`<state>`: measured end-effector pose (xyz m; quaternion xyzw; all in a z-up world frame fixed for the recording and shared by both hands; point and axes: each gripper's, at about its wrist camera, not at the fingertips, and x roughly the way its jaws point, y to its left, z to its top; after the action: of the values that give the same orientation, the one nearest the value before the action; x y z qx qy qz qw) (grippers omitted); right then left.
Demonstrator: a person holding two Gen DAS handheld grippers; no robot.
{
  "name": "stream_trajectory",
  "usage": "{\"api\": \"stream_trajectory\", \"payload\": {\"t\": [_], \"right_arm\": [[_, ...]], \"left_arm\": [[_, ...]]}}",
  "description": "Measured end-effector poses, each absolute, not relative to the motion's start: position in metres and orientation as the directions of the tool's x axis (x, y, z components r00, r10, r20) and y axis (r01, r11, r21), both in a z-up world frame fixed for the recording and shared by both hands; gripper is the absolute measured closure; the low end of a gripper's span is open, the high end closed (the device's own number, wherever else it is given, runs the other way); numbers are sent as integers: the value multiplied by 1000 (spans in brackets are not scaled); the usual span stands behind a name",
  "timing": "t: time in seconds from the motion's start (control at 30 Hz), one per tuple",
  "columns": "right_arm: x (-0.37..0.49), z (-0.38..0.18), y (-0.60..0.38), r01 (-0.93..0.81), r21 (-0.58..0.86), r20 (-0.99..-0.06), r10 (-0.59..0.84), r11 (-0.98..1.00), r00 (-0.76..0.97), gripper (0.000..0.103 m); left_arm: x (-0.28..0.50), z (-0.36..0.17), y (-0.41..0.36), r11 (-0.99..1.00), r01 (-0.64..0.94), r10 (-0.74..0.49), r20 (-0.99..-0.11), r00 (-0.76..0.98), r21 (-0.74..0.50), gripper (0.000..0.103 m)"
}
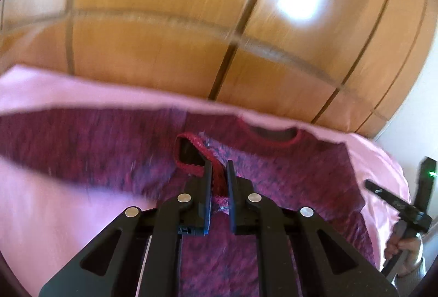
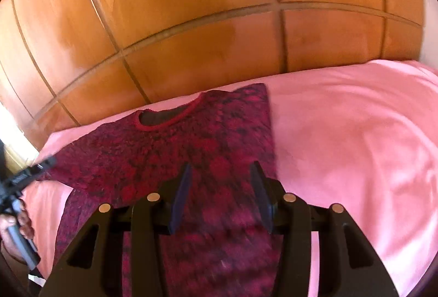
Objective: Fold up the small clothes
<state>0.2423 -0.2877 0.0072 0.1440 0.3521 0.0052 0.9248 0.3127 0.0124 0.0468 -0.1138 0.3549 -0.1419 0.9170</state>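
A dark red mottled knit sweater (image 2: 191,149) lies on a pink sheet (image 2: 342,146), its neckline (image 2: 169,119) toward the far edge. It also shows in the left wrist view (image 1: 287,171). My left gripper (image 1: 219,168) is shut on the sweater's red ribbed cuff (image 1: 191,149) and holds the sleeve lifted over the body. My right gripper (image 2: 220,173) is open and empty above the sweater's right side, whose edge is folded straight. The right gripper also shows at the right edge of the left wrist view (image 1: 397,204), and the left one at the left edge of the right wrist view (image 2: 24,179).
A wooden panelled wardrobe (image 2: 205,9) stands right behind the far edge of the bed. The pink sheet stretches wide to the right of the sweater. A white wall (image 1: 416,116) is at the far right in the left wrist view.
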Motion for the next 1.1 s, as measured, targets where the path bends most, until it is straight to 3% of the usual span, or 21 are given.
{"api": "stream_trajectory", "payload": {"t": [0.13,0.17,0.2,0.3,0.37,0.53,0.67,0.7,0.73,0.8,0.83,0.87,0.93,1.1], "right_arm": [[272,-13,-278,119,207,-713,66,971,698,64],[277,-21,-277,146,165,-739,24,975,674,65],[278,-25,-277,159,144,-749,2,977,662,66],[277,-37,-280,186,119,-759,-31,975,650,66],[274,-38,-279,196,100,-754,-54,976,655,67],[275,-47,-273,211,65,-732,-97,975,674,66],[273,-46,-269,227,65,-722,-111,972,683,64],[270,-42,-266,229,46,-721,-126,972,682,59],[267,-35,-263,234,27,-712,-146,972,687,46],[254,-22,-255,239,11,-672,-170,971,721,36],[245,-16,-248,226,15,-653,-161,974,740,35],[237,-12,-242,207,26,-645,-142,978,751,34],[222,-9,-227,163,47,-635,-97,985,767,28],[197,-27,-184,52,41,-652,-13,998,758,26]], "left_arm": [[315,57,11,940,206,-327,-553,766,-271,94],[317,53,13,947,199,-311,-562,767,-253,94],[321,42,13,958,174,-278,-592,756,-229,102],[338,-7,8,983,129,-182,-726,663,-128,102],[346,-32,7,984,124,-178,-779,602,-129,101],[356,-34,0,996,77,-84,-770,632,-46,101],[358,-34,22,994,-8,-82,-786,612,-110,101],[352,-32,30,992,-22,-86,-783,617,-127,101],[346,-29,38,991,-29,-87,-777,624,-134,101],[334,-28,57,986,-45,-97,-772,629,-161,101],[330,-28,62,983,-59,-99,-775,624,-173,91],[324,-29,74,978,-81,-101,-775,623,-192,72],[309,-30,99,959,-130,-118,-768,630,-254,55],[288,-30,169,888,-263,-123,-746,655,-377,55]]}}
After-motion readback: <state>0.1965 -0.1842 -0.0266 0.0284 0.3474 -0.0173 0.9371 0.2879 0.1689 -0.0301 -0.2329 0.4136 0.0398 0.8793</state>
